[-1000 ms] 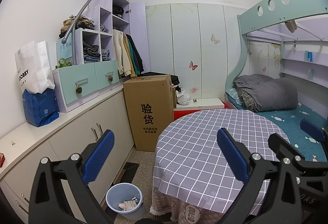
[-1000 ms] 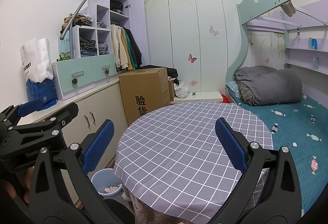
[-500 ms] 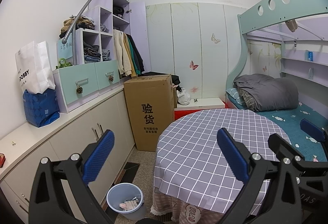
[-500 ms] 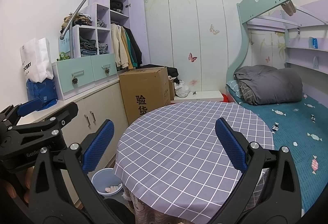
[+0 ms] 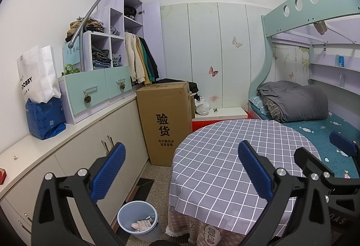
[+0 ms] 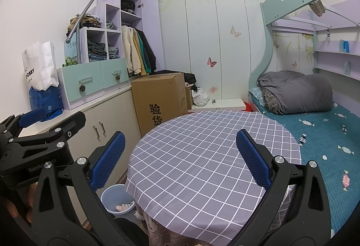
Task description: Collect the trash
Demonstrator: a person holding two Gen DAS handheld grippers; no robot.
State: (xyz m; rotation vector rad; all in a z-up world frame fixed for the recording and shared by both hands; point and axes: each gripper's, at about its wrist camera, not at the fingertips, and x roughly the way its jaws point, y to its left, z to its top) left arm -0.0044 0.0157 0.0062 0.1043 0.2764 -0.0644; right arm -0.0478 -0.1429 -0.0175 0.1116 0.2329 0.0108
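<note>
A pale blue waste bin (image 5: pixel 137 220) stands on the floor between the cabinets and the round table, with paper scraps and wrappers (image 5: pixel 142 223) inside. The right wrist view shows the same bin (image 6: pixel 117 201) partly hidden by the table edge. My left gripper (image 5: pixel 181 169) hangs open and empty above the table's left edge, over the bin. My right gripper (image 6: pixel 180 157) is open too, empty, above the checked tablecloth (image 6: pixel 202 167). Each gripper shows at the edge of the other's view. A hand (image 6: pixel 13 205) holds the left one.
A tall cardboard box (image 5: pixel 165 122) stands on the floor behind the table. White cabinets (image 5: pixel 74 156) run along the left wall with bags (image 5: pixel 42 97) and drawers on top. A bunk bed (image 5: pixel 315 115) with a grey quilt fills the right side.
Both views have drifted very slightly; the grippers stay open and empty, and nothing in the room has moved.
</note>
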